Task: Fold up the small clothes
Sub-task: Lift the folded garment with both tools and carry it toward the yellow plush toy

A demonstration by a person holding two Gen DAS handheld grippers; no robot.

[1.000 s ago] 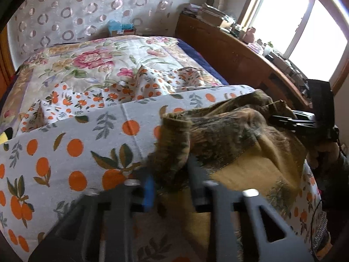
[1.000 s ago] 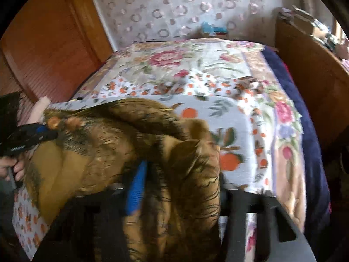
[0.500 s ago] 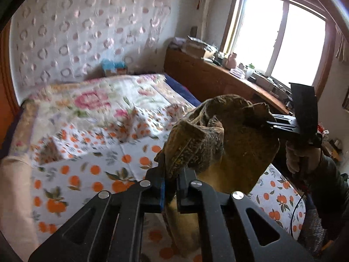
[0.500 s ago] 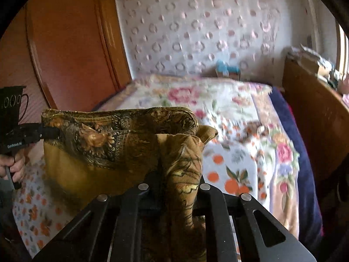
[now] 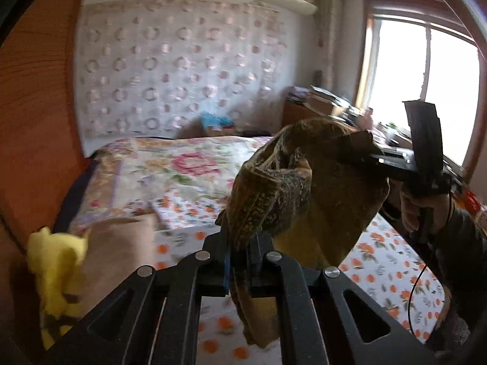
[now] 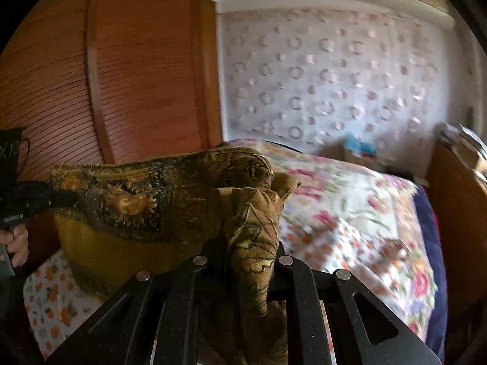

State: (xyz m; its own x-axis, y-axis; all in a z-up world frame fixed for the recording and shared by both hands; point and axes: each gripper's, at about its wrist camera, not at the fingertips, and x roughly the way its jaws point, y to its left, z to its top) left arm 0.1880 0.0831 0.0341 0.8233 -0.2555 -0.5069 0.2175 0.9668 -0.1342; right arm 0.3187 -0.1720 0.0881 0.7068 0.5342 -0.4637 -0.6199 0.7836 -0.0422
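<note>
The left gripper [image 5: 240,261] was matte black, its slotted linkage arms pinned with round silver screws, and one finger carried a blue pad [image 5: 227,269]. The right gripper [image 6: 251,261] had the same black arms and silver screw heads. Seen from the left wrist, the right hand [image 5: 426,210] emerged from a dark grey sleeve [image 5: 465,243], with a thin black cable [image 5: 418,286] hanging below. In the right wrist view, the left gripper's black body bore small white lettering, too blurred to read.
</note>
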